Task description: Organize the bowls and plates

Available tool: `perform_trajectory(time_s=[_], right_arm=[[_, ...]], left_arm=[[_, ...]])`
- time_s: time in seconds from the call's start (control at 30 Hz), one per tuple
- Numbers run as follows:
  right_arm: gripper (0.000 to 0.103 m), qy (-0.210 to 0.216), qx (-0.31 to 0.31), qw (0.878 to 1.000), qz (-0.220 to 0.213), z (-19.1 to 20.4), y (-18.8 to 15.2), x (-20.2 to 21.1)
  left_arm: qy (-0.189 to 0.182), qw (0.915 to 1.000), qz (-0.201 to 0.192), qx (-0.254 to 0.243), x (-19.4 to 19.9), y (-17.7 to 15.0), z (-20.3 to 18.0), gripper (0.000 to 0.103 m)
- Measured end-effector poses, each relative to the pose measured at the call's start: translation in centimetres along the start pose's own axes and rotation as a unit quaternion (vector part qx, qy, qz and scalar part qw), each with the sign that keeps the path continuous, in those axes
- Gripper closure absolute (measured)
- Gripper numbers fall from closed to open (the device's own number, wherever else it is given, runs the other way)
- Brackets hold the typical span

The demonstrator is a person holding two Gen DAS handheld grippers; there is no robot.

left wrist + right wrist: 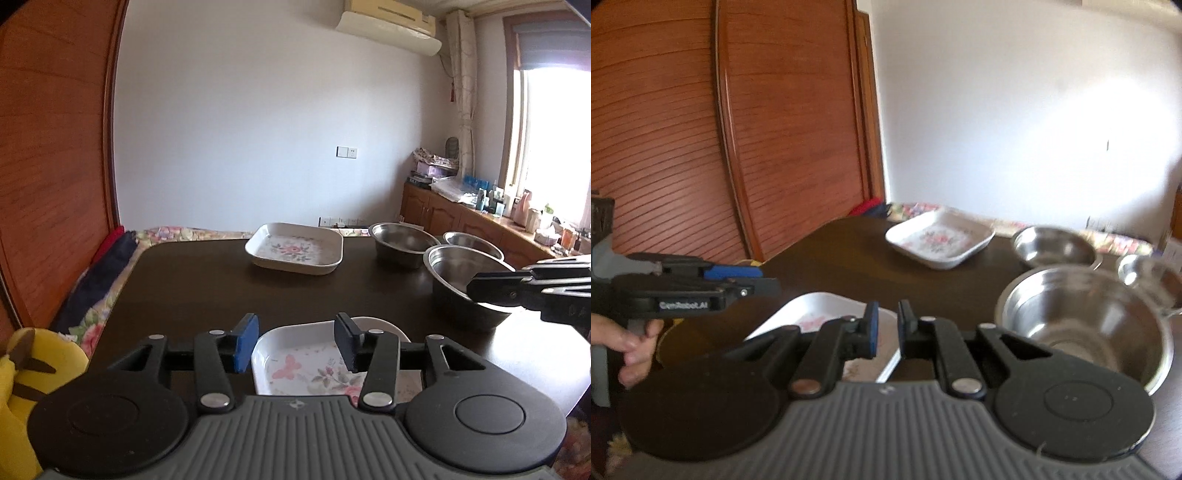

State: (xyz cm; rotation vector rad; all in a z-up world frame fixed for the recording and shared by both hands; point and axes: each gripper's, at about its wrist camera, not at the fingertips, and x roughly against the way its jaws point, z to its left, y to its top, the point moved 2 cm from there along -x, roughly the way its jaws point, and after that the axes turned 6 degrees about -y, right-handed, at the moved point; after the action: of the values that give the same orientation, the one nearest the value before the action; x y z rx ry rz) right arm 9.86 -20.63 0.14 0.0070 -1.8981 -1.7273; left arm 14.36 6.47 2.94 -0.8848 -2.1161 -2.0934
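My left gripper is open and empty, above a near white floral plate at the table's front edge. A second floral plate lies at the back. Three steel bowls stand at the right: a large near one, one behind it and a small one. My right gripper is nearly closed with a narrow gap, empty, above the near plate's right edge, left of the large bowl. It also shows in the left wrist view over the large bowl.
The dark wooden table has rounded corners. A wooden wardrobe stands at the left, a bed with floral sheets behind the table, a yellow cushion at front left, and a cluttered cabinet by the window.
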Motion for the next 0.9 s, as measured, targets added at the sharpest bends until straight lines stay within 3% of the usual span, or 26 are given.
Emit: perform_trajectory(time_s=[0.23,0.3,0.6,0.73,0.8,0.9], right_arm=[[0.09,0.001,-0.004,1.0,-0.016,-0.8,-0.5,1.1],[0.09,0.0,-0.005,1.0,-0.018,-0.9,-0.8,1.3],[0.086,-0.006,-0.002,0.999,-0.037,-1.1,-0.8,2.2],[0.056,-0.01,-0.002,0.999,-0.048,-1.3,-0.7,2.7],[0.05,-0.012,0.0,0.998,-0.054,-1.4,-0.5,2.8],[0.03,-0.015,-0.004,0.998,-0.06,-1.6,-0.2,2.9]], left_arm=[[0.008,0.9994,-0.007,-0.032,0.1,-0.6,-1.2,0.01],[0.01,0.9992,-0.015,-0.036,0.3,-0.8,-1.5,0.001],[0.007,0.9988,-0.039,-0.029,1.4,-0.8,-2.2,0.0],[0.006,0.9985,-0.048,-0.024,1.7,-0.3,-2.1,0.0],[0.003,0.9984,-0.052,-0.023,1.8,-0.1,-2.0,0.0],[0.001,0.9981,-0.057,-0.023,2.0,0.4,-1.8,0.0]])
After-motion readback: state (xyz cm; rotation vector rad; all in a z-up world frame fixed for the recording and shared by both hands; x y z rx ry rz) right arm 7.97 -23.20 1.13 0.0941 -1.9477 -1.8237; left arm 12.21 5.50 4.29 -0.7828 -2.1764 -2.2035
